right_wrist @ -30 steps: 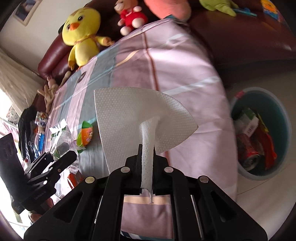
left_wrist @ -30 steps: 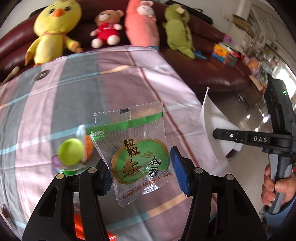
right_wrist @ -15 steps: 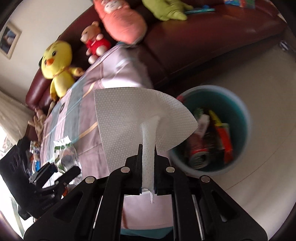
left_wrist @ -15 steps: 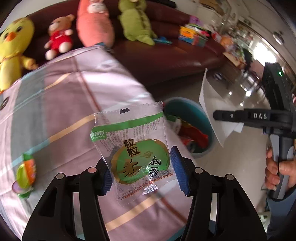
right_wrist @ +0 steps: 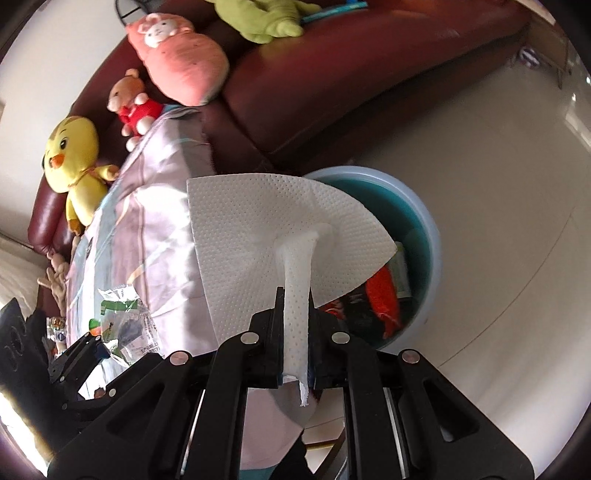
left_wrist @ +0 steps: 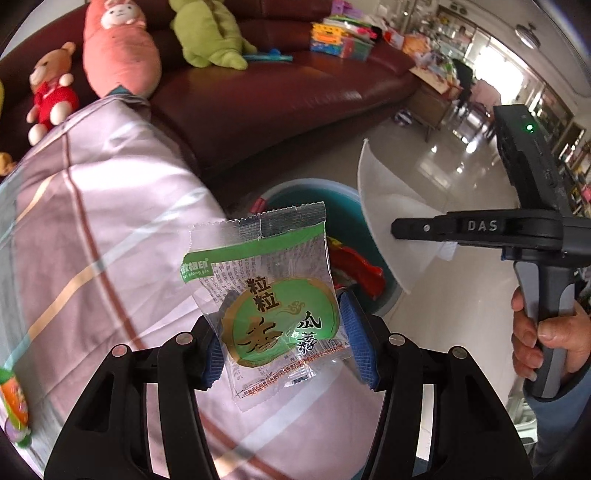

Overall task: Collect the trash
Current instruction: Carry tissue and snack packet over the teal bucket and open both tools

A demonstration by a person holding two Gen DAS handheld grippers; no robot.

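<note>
A dark red leather sofa (left_wrist: pixel 280 92) fills the far side of both views, from ten to two o'clock. Soft toys sit along it: a pink plush (left_wrist: pixel 118 48), a green plush (left_wrist: pixel 207 33), a small bear in red (left_wrist: pixel 48 96) and, in the right wrist view, a yellow chick (right_wrist: pixel 74 162) at nine o'clock.

In front of the sofa stands a table under a pink and grey striped cloth (left_wrist: pixel 92 240), taking the nine o'clock half of the left wrist view.

On the pale floor (right_wrist: pixel 498 184) just beside the table's corner sits a teal bin (right_wrist: pixel 428 236), holding red and orange wrappers and other trash. In the right wrist view it lies at about three o'clock from the frame's centre, partly hidden behind the tissue.

The white dimpled tissue (right_wrist: pixel 273 229) fans out wide above the right gripper (right_wrist: pixel 295 343), whose jaws are pressed nearly together, pinching the tissue's twisted stem. In the left wrist view this gripper shows side-on at three o'clock, gripped by a hand (left_wrist: pixel 543 339), with the tissue hanging over the bin's rim.

The left gripper (left_wrist: pixel 282 343) stands partly spread, its blue pads (left_wrist: pixel 358 347) clamping a clear snack wrapper (left_wrist: pixel 266 291) with a green round label by its lower sides. The wrapper stands upright at frame centre, over the table's edge, the bin just behind it toward one o'clock.

A small orange and green packet (left_wrist: pixel 14 406) lies on the cloth at eight o'clock.
</note>
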